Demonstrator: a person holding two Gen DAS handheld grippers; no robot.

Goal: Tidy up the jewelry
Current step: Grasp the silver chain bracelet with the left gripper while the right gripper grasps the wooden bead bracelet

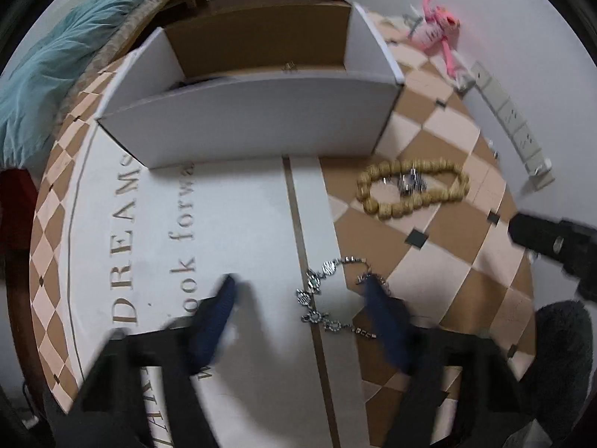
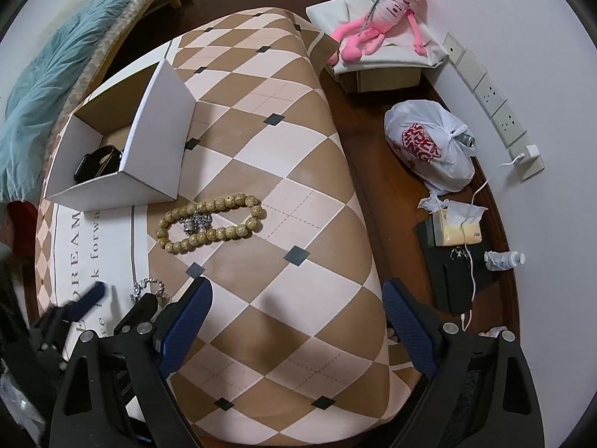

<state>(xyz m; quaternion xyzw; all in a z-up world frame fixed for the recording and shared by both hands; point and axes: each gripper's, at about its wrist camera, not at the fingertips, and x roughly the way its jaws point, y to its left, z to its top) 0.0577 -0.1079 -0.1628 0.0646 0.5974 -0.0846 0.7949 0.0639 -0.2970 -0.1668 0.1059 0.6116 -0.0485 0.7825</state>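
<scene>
A silver chain bracelet point(image 1: 328, 298) lies on the checked cloth, between the blue fingers of my open left gripper point(image 1: 302, 298); its right finger point(image 1: 384, 317) lies over the chain's end. The bracelet also shows in the right wrist view point(image 2: 147, 287) beside the left gripper point(image 2: 115, 298). A tan bead bracelet point(image 1: 410, 188) point(image 2: 211, 226) with a small silver piece point(image 2: 196, 222) inside its loop lies further on. A white cardboard box point(image 1: 257, 119) point(image 2: 149, 156) stands behind, with a dark item point(image 2: 97, 162) inside. My right gripper point(image 2: 294, 321) is open and empty above the cloth.
The cloth-covered table point(image 2: 283, 194) drops off to the right. On the floor are a white plastic bag point(image 2: 433, 149), a tissue box point(image 2: 457, 226), a black case point(image 2: 457, 280) and a bottle point(image 2: 503, 259). A pink plush toy point(image 2: 377, 18) lies on a box by the wall.
</scene>
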